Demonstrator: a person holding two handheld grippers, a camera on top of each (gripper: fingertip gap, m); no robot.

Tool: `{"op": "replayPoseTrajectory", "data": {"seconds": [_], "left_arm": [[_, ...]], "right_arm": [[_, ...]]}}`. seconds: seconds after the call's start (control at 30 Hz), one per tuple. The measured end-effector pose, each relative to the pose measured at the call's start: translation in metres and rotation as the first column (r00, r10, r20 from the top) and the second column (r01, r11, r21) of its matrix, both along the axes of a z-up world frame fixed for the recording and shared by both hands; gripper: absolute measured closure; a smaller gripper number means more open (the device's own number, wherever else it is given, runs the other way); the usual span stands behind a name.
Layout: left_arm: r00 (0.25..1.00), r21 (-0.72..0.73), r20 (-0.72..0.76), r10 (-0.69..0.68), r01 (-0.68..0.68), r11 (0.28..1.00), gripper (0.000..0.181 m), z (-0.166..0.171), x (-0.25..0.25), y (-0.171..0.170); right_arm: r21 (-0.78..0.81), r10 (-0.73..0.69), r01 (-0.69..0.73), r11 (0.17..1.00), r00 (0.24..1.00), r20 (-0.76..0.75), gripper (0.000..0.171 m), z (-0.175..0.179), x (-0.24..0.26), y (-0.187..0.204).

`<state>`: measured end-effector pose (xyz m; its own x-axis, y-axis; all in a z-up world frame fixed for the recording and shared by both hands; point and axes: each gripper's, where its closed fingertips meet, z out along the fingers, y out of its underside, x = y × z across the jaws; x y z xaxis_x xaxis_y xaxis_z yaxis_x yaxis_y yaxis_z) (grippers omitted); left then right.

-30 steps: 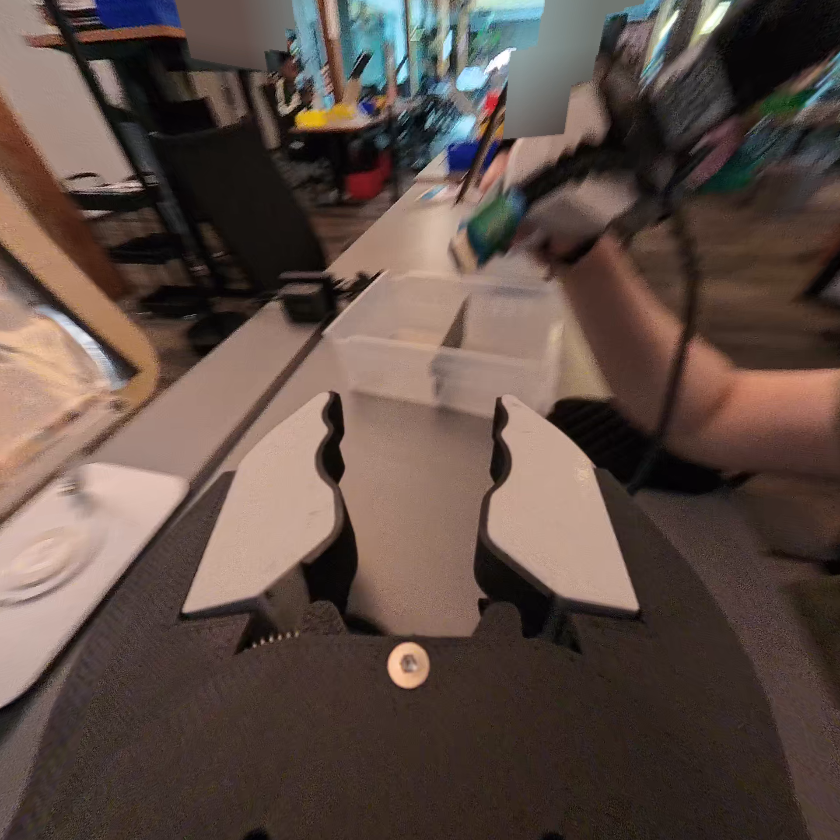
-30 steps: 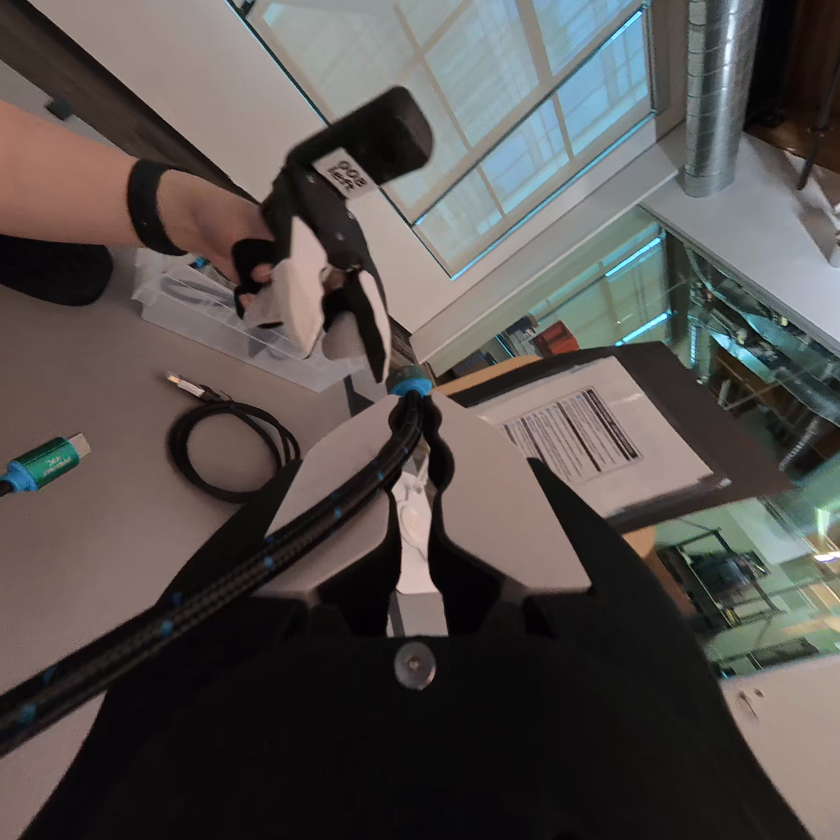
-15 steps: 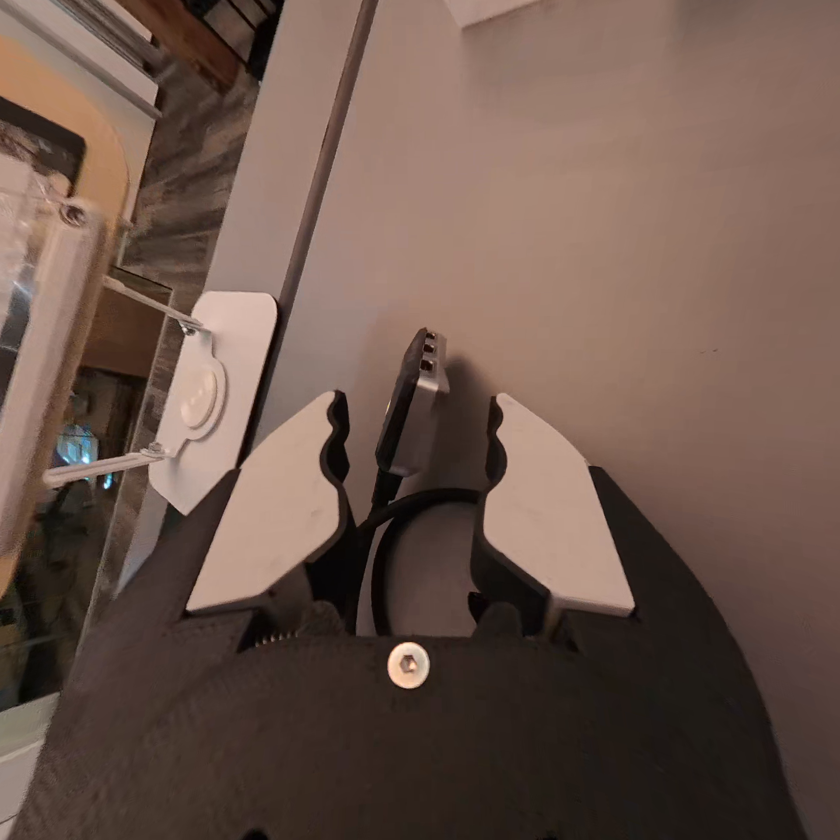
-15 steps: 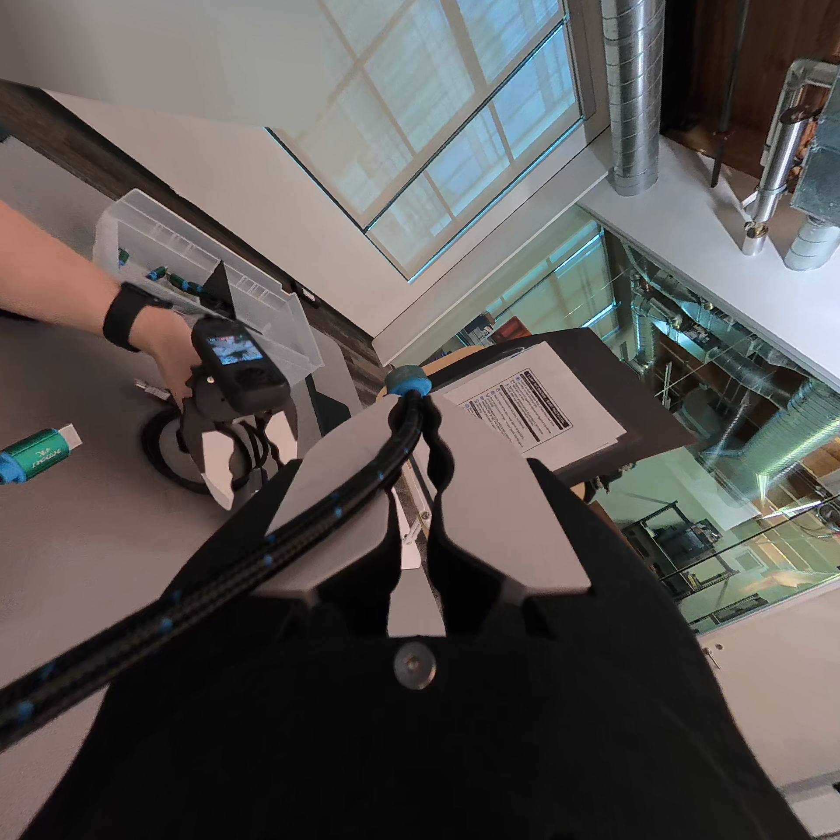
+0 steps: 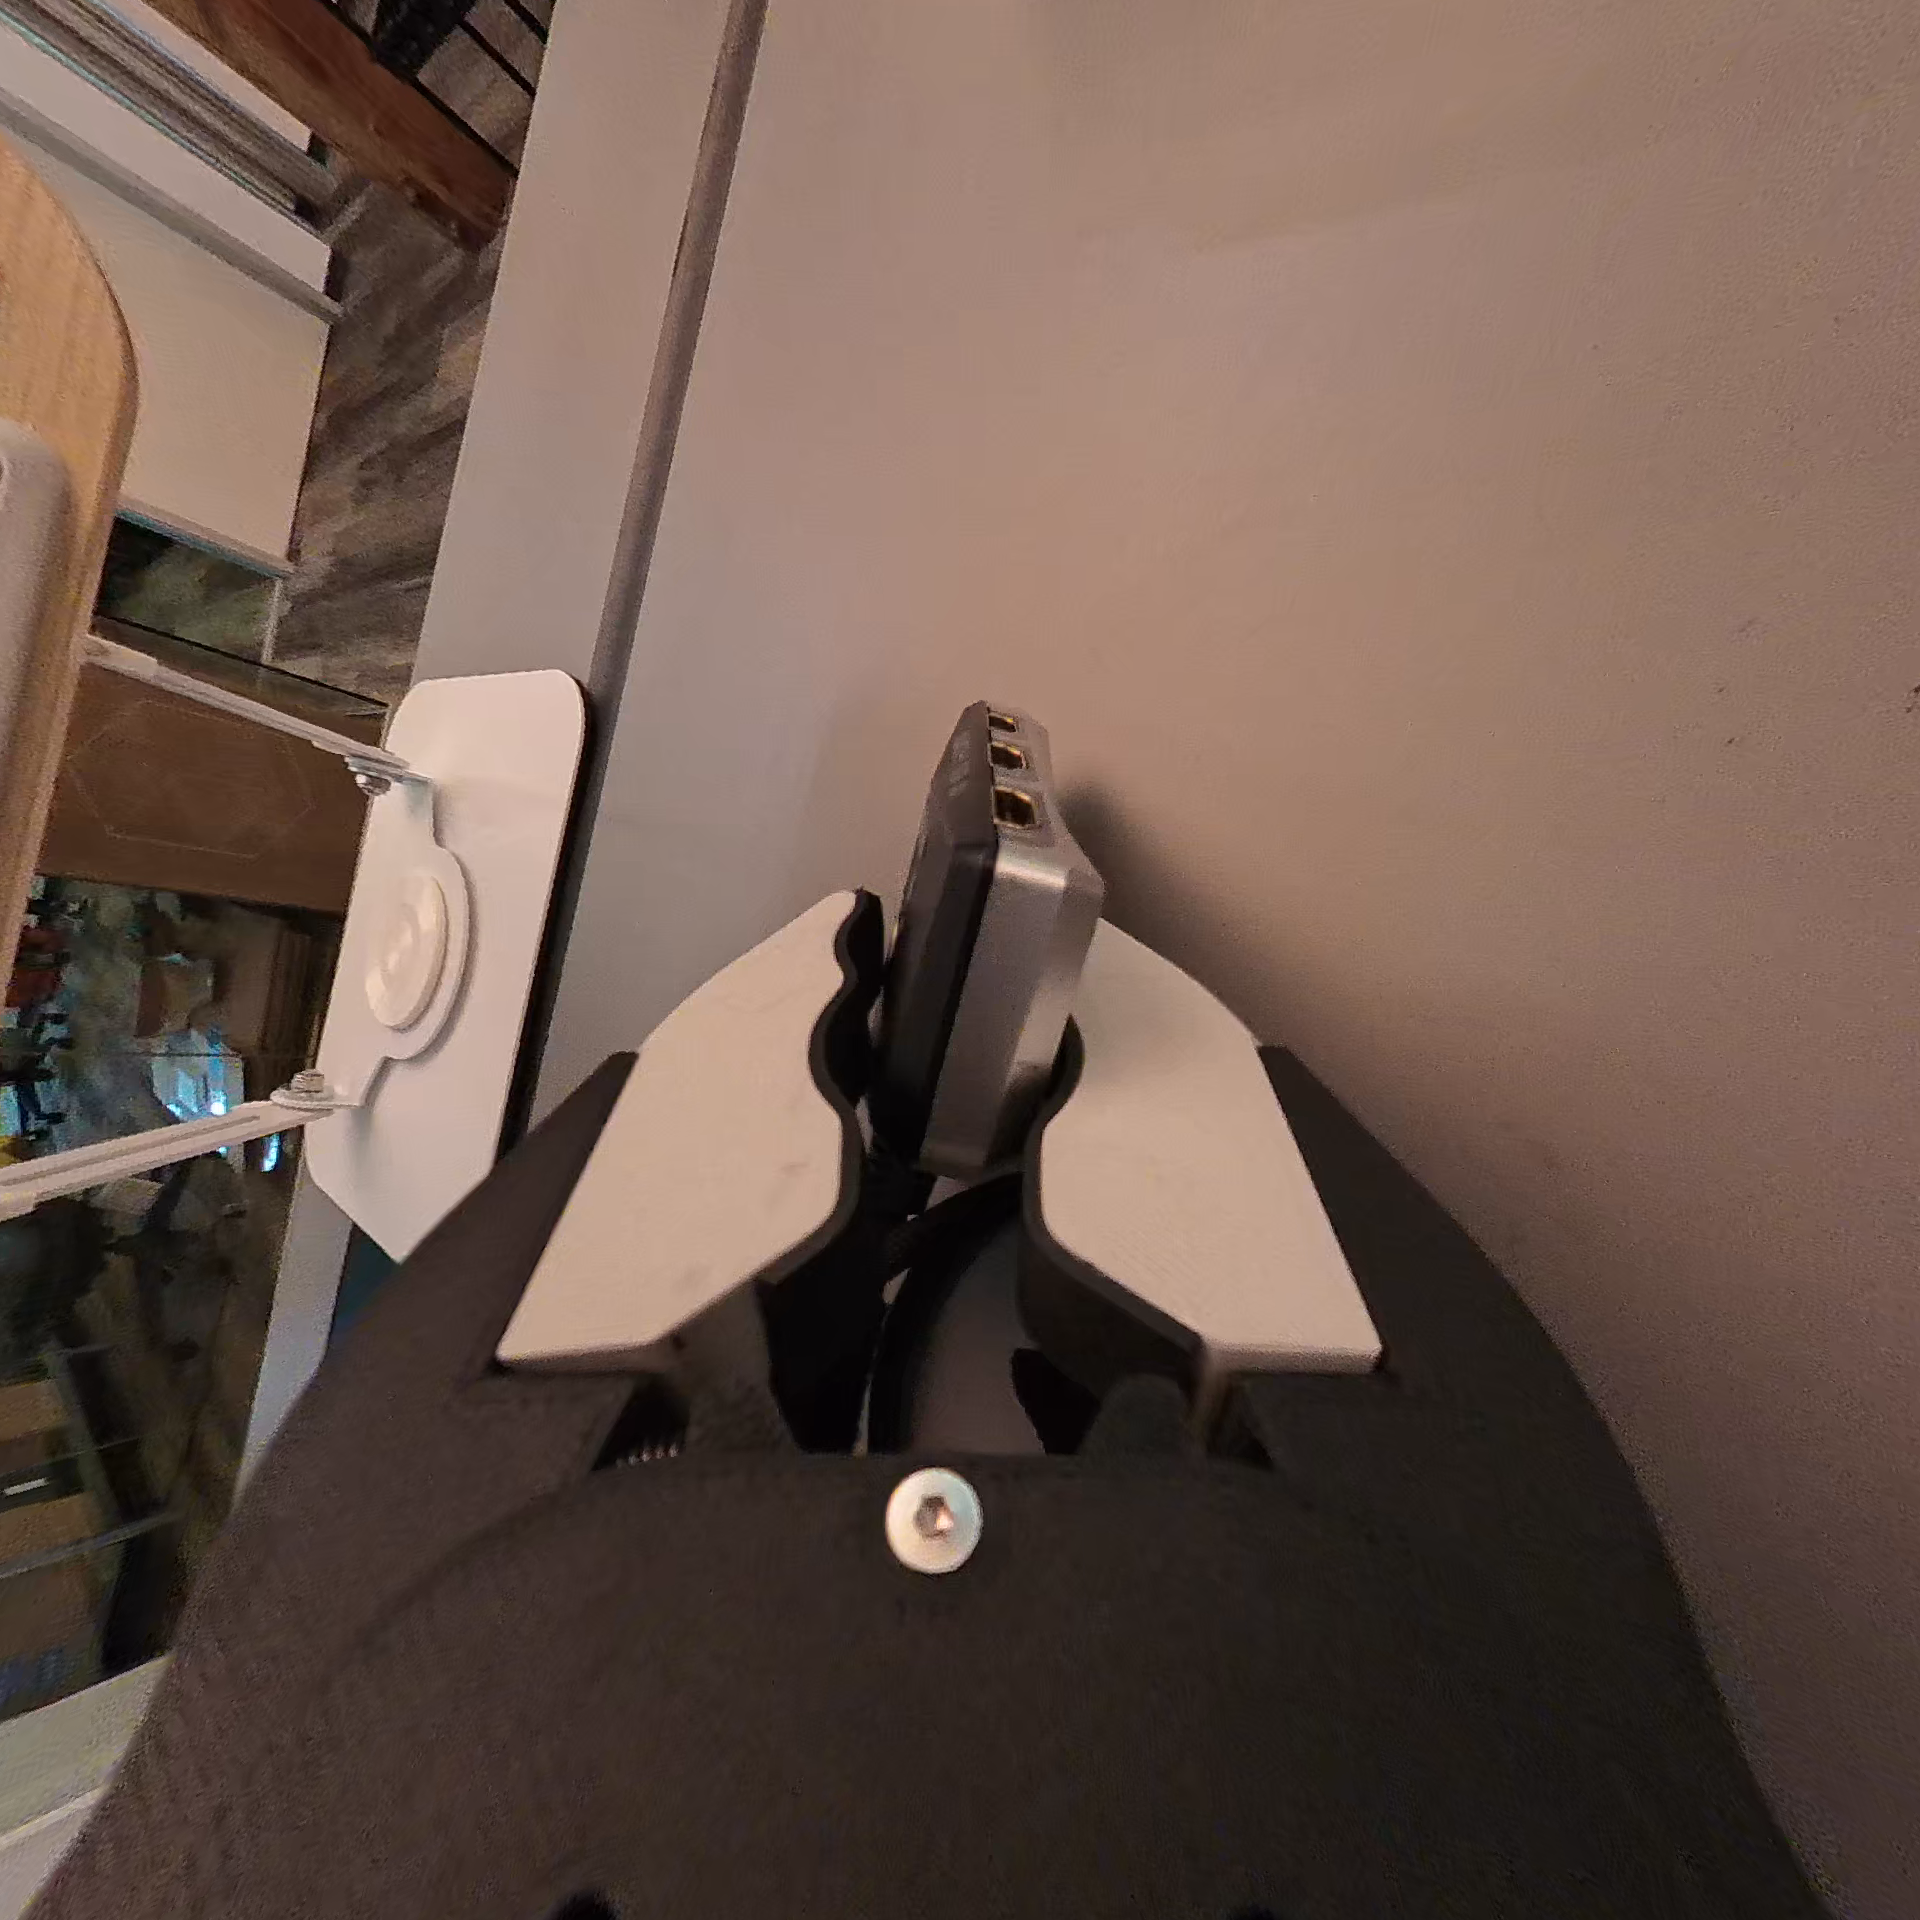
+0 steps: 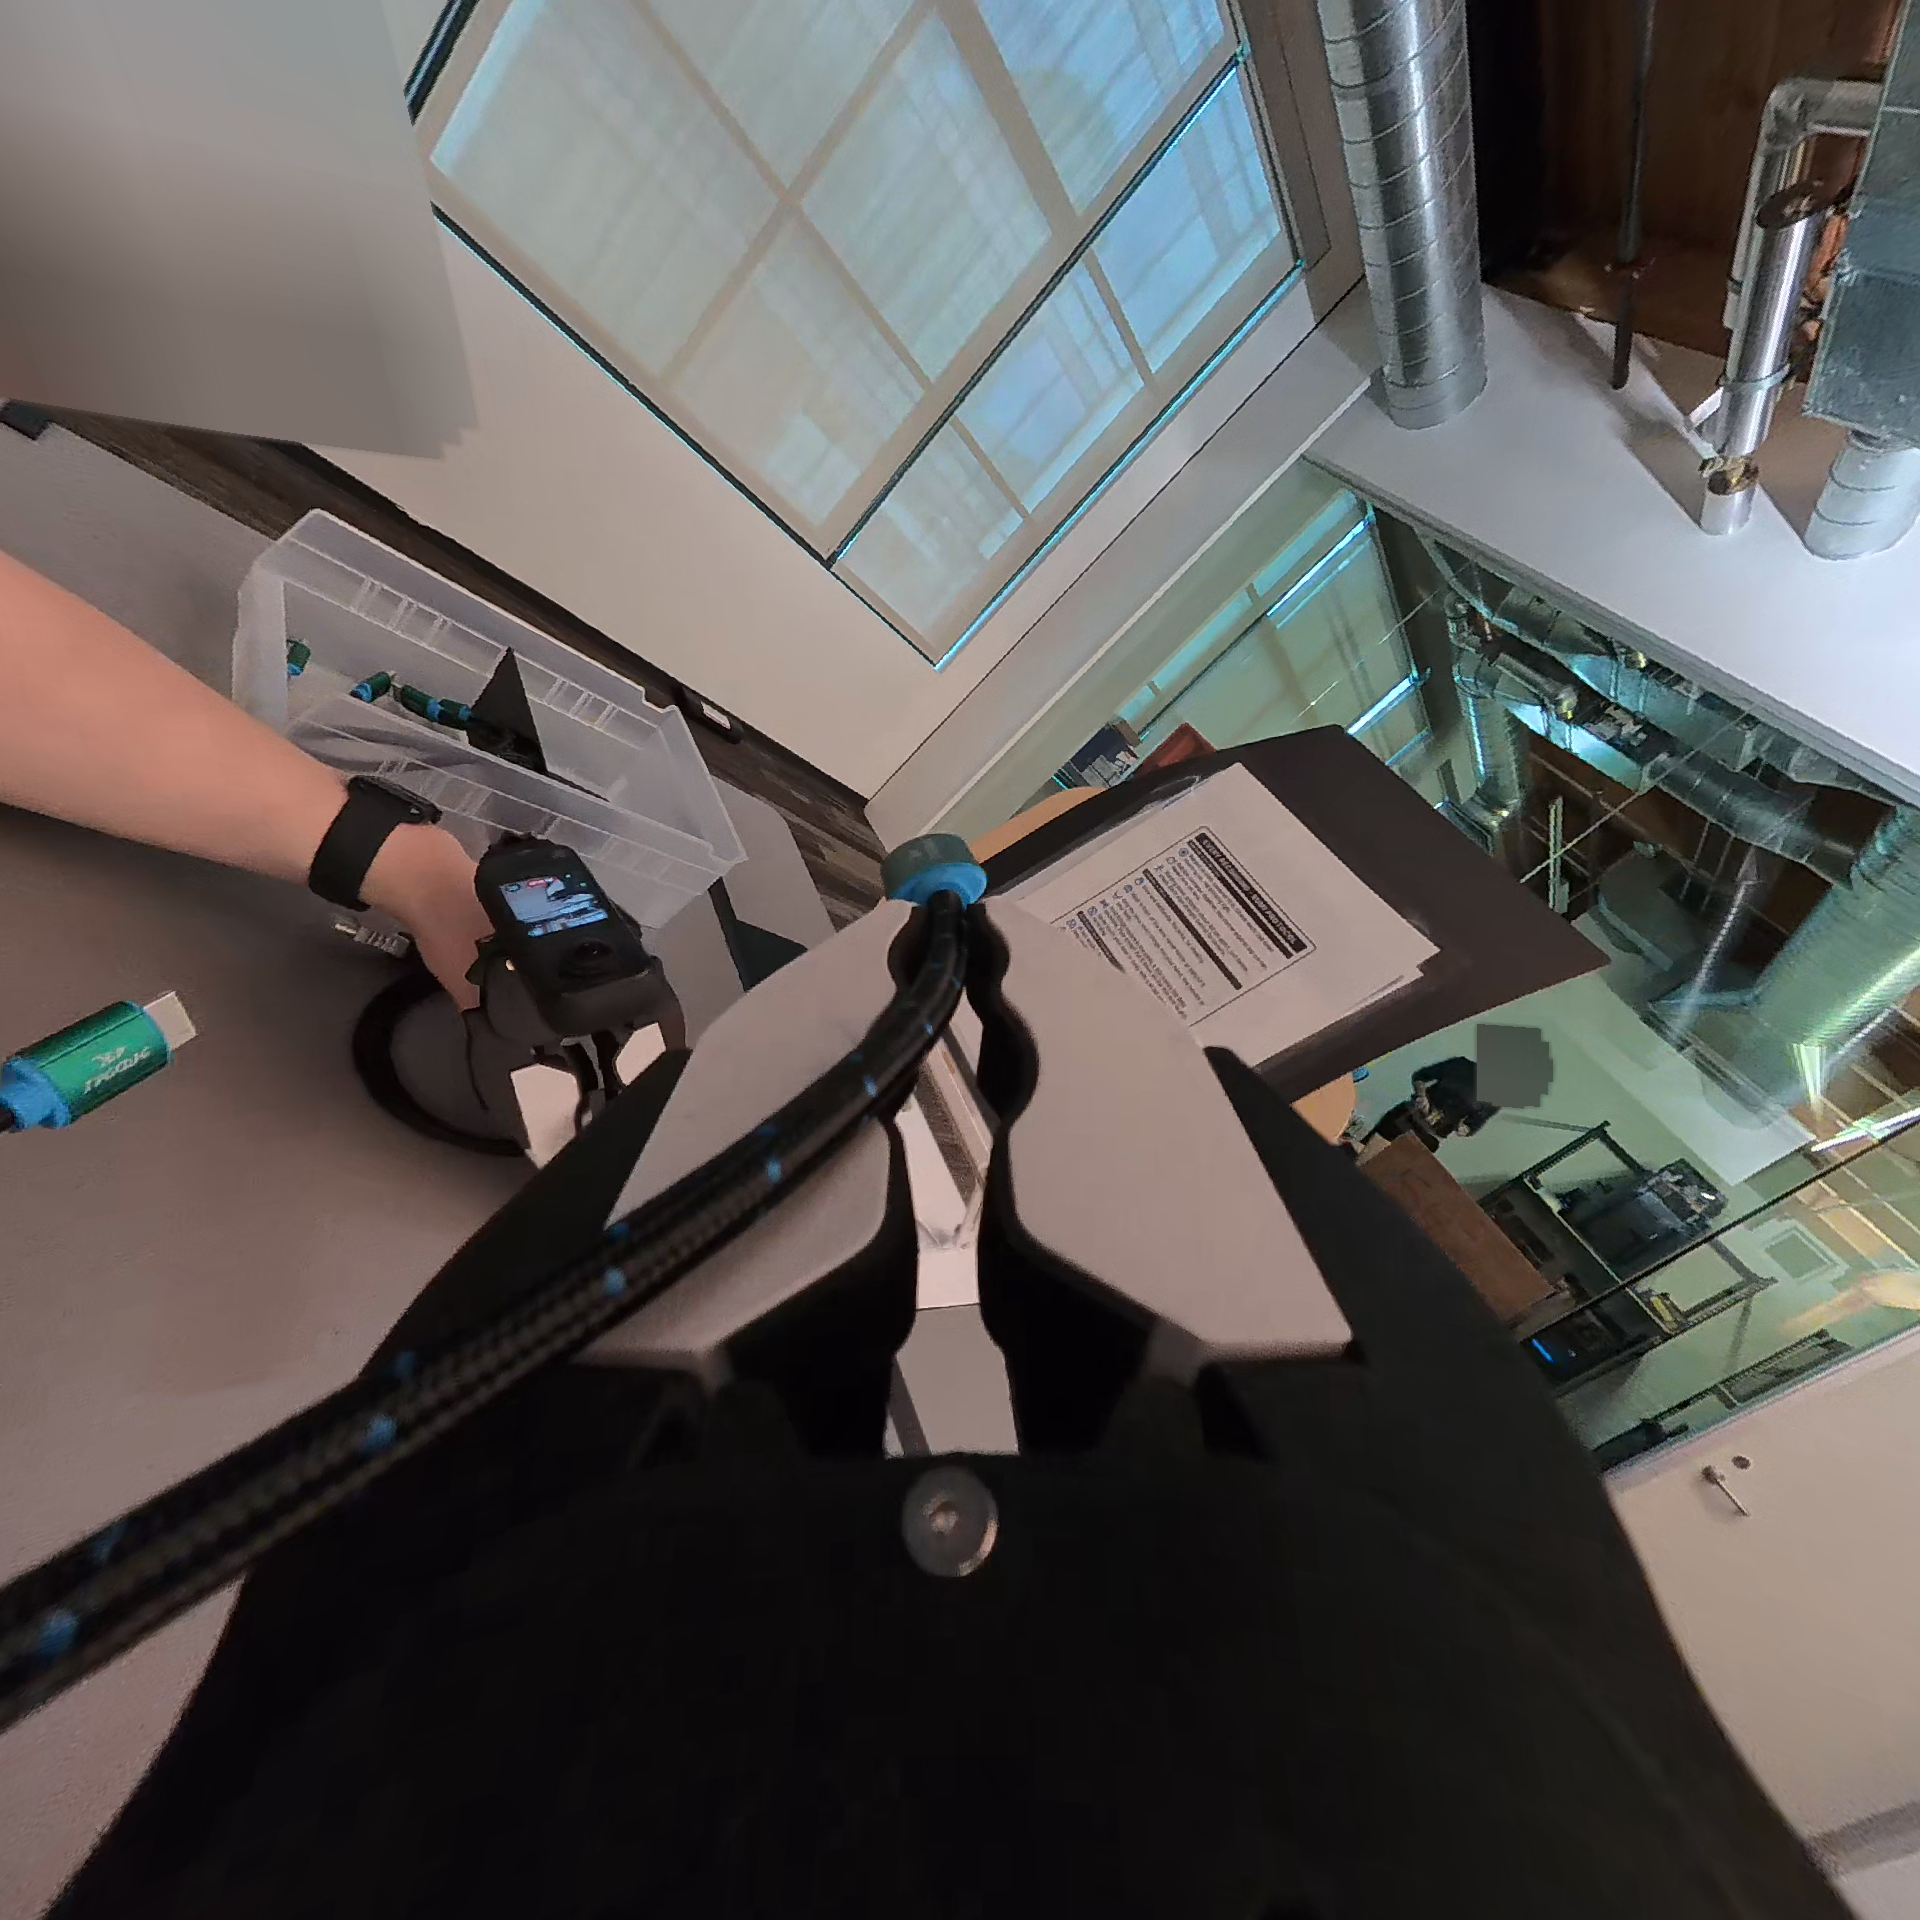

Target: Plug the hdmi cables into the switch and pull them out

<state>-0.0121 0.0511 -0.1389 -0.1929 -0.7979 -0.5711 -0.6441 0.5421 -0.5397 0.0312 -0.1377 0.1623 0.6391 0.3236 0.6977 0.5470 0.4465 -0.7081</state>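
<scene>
In the left wrist view my left gripper (image 5: pixel 977 925) is shut on the HDMI switch (image 5: pixel 1013 935), a grey and black box held on edge on the grey table (image 5: pixel 1351 520). Three gold ports (image 5: pixel 1013 769) face up along its edge, and its black lead (image 5: pixel 904 1278) loops between the jaws. In the right wrist view my right gripper (image 6: pixel 948 920) is shut on a black braided HDMI cable (image 6: pixel 727 1184), just behind its teal and blue plug (image 6: pixel 930 868), held in the air. A second teal HDMI plug (image 6: pixel 99 1055) lies on the table at the left.
A clear plastic bin (image 6: pixel 468 707) with more teal plugs stands behind the left gripper (image 6: pixel 561 997) and the hand holding it. A white stand base (image 5: pixel 457 935) sits at the table's left edge. A board with a printed sheet (image 6: pixel 1226 935) stands beyond.
My left gripper swung down from facing the bin onto the switch, then closed on it. My right gripper kept its hold on the braided cable and hardly moved.
</scene>
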Motion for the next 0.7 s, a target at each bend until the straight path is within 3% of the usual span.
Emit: {"op": "replayPoseTrajectory", "data": {"seconds": [0.17, 0.43, 0.7], "left_arm": [[0.995, 0.130, 0.096, 0.016, -0.028, 0.991, 0.155, 0.026, 0.002, 0.004], [0.880, 0.349, 0.474, -0.037, -0.149, 0.925, 0.158, 0.146, -0.019, -0.011], [0.784, 0.581, 0.600, -0.157, -0.293, 0.760, 0.158, 0.227, -0.055, -0.036]], "right_arm": [[-0.024, -0.024, 0.024, 0.999, 0.999, -0.025, 0.163, -0.004, 0.006, 0.010], [-0.064, 0.002, -0.006, 0.998, 0.998, -0.067, 0.164, -0.013, -0.002, 0.028], [-0.160, 0.017, -0.046, 0.986, 0.984, -0.178, 0.164, -0.024, -0.040, 0.070]]}}
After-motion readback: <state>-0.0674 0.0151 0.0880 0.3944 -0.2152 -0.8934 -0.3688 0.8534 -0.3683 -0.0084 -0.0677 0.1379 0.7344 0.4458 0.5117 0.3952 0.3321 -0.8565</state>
